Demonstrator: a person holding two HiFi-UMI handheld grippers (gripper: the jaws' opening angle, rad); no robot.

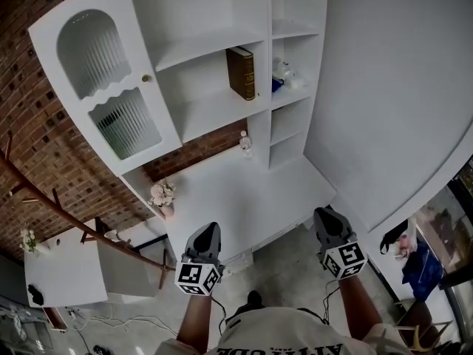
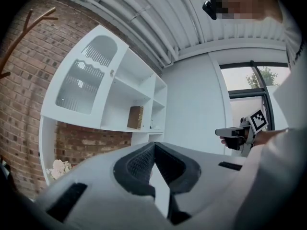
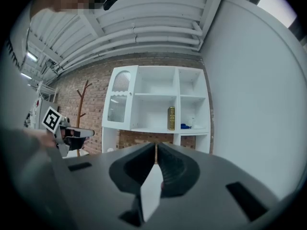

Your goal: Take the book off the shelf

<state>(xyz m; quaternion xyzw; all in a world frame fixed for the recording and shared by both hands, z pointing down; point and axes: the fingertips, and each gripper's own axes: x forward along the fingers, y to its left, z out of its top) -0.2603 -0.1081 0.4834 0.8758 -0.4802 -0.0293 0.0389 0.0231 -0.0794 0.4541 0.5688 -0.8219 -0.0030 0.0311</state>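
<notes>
A brown book (image 1: 241, 72) stands upright on a middle shelf of the white shelf unit (image 1: 214, 109), against the divider; it also shows as the book (image 2: 135, 117) and the book (image 3: 171, 118) in the two gripper views. Both grippers are held level, well short of the shelves and far from the book. My left gripper (image 1: 209, 229) is shut with nothing in it, its jaws meeting at the tip (image 2: 153, 145). My right gripper (image 1: 326, 214) is also shut and empty (image 3: 156, 145). Each gripper shows in the other's view.
A cabinet door with ribbed glass (image 1: 111, 87) fills the unit's left side. Blue and white small items (image 1: 284, 76) sit in the right compartment. A small bottle (image 1: 245, 143) and a flower vase (image 1: 162, 194) stand on the counter (image 1: 244, 191). A wooden coat rack (image 1: 74, 220) stands left.
</notes>
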